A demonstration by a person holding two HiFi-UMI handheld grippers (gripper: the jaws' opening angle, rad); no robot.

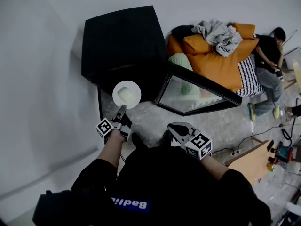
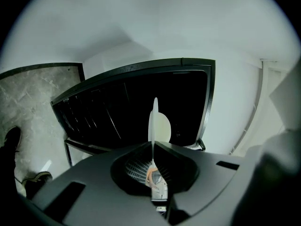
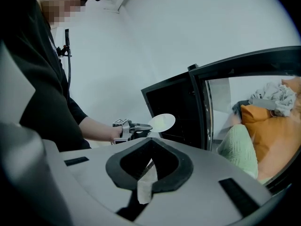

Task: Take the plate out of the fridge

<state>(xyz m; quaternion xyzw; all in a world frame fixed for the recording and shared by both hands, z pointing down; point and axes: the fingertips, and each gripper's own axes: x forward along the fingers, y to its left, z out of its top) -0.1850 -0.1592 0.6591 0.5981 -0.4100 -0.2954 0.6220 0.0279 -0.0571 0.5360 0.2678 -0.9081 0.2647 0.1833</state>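
A small white plate (image 1: 126, 94) hangs in front of the open black fridge (image 1: 122, 41), outside its dark inside. My left gripper (image 1: 121, 111) is shut on the plate's near rim. In the left gripper view the plate (image 2: 155, 121) stands edge-on between the jaws of the left gripper (image 2: 153, 147), with the fridge (image 2: 141, 102) behind it. The right gripper view shows the plate (image 3: 162, 122) held out level by the left gripper (image 3: 136, 126). My right gripper (image 1: 175, 130) hovers lower right of the plate, near the glass door (image 1: 197, 91); the right gripper (image 3: 150, 147) has its jaws closed together and holds nothing.
The fridge's glass door (image 3: 254, 102) stands swung open to the right. Behind it lie orange cushions (image 1: 221, 60) with grey clothes and a green pillow (image 3: 240, 149). A person (image 1: 268, 55) sits at the far right. A wooden table (image 1: 251, 164) is at the lower right, a white wall (image 1: 33, 79) at the left.
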